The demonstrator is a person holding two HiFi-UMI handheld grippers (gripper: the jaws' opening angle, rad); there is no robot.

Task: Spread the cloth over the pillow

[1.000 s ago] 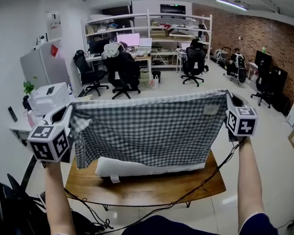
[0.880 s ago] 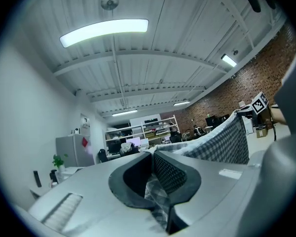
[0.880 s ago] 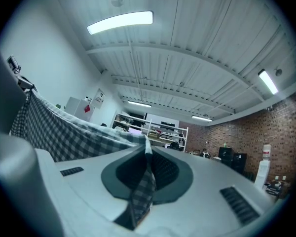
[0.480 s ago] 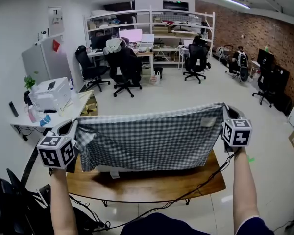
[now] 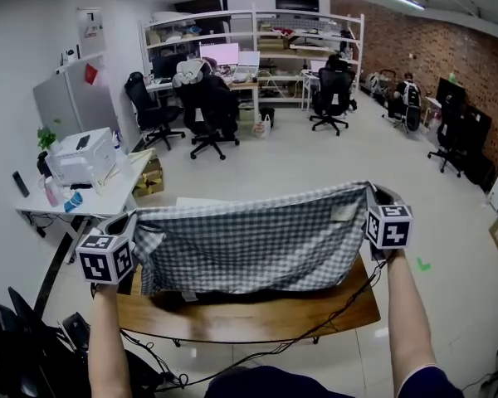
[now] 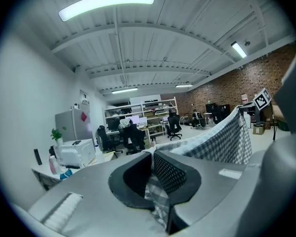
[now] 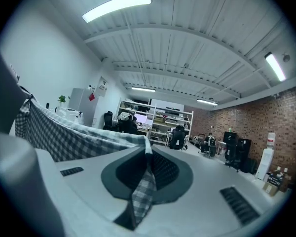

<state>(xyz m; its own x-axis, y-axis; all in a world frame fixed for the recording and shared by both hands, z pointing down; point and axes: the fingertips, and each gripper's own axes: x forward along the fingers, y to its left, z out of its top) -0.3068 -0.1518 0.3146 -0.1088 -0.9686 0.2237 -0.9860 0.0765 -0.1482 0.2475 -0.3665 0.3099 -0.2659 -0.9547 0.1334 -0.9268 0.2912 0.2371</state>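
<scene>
Two hand-held grippers, one cloth, one wooden table. The left gripper [image 5: 127, 223] and the right gripper [image 5: 372, 194] are each clamped almost fully closed on a top corner of the single grey-and-white checked cloth [image 5: 249, 243]. In the left gripper view a fold of check is pinched between the dark pads of the left gripper [image 6: 153, 168]. The right gripper view shows the same in the right gripper [image 7: 147, 171], with a strip of cloth hanging below the pads.

The cloth is stretched in the air between them like a curtain, its top edge sagging slightly in the middle. It hangs above the far part of the wooden table [image 5: 257, 320], with the lower edge close to the tabletop. The pillow [image 5: 188, 295] is almost wholly hidden behind the cloth; a small white bit under the lower left edge is probably it. One dark cable [image 5: 332, 315] trails across the table's right front.

At the left stands one white side table [image 5: 108, 199] bearing one printer [image 5: 81, 154] and a few small bottles.
</scene>
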